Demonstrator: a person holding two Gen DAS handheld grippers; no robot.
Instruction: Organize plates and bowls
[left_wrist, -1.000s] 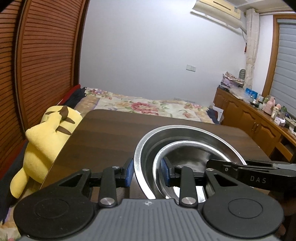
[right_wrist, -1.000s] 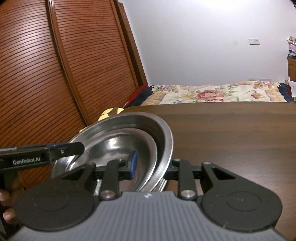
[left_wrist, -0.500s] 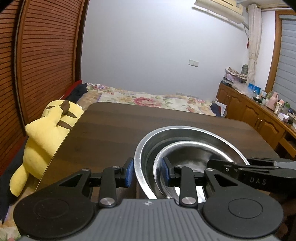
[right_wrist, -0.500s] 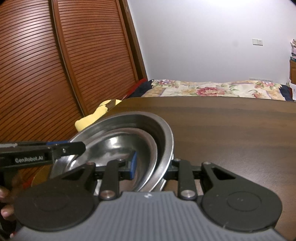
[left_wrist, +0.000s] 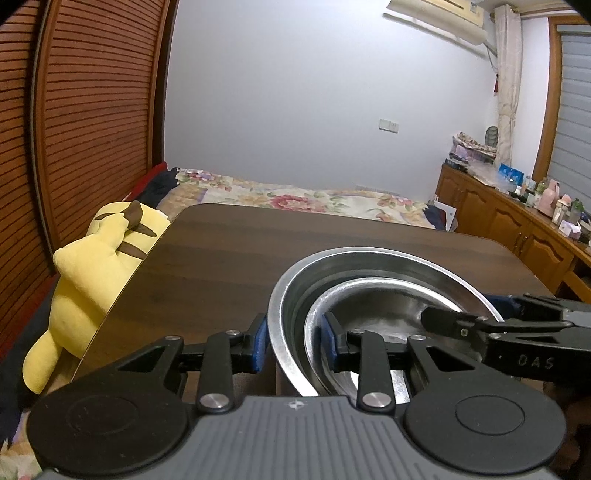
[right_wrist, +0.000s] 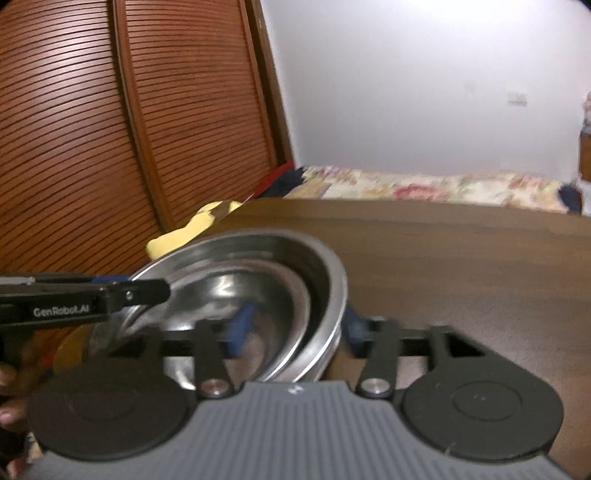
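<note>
With both of my grippers on the same nested pair of steel bowls, I judge I'm in the carrying or placing step: the stack is made and is being set down on, or shifted across, the dark wooden table (left_wrist: 332, 240).

The large steel bowl (left_wrist: 388, 258) holds a smaller steel bowl (left_wrist: 384, 310) inside it, pushed toward my near side. My left gripper (left_wrist: 293, 341) is pinching the near rims of both bowls, one blue pad outside the large bowl's wall and the other inside the small one. In the right wrist view my right gripper (right_wrist: 295, 328) straddles the opposite rims, one finger inside the bowls and one outside. That view is blurred and a gap shows by the outer finger, so I cannot tell whether it is clamped or only loosely around the rim.

Whether the stack is resting on the table or just above it I cannot tell; the underside is hidden behind my grippers. A yellow plush toy (left_wrist: 99, 266) lies off the table's left edge, well clear of the bowls.

Next, I think, I need to keep the stack level, settle it flat on the table away from the edge, and only then spread my fingers, so the inner bowl doesn't slide or clatter.
</note>
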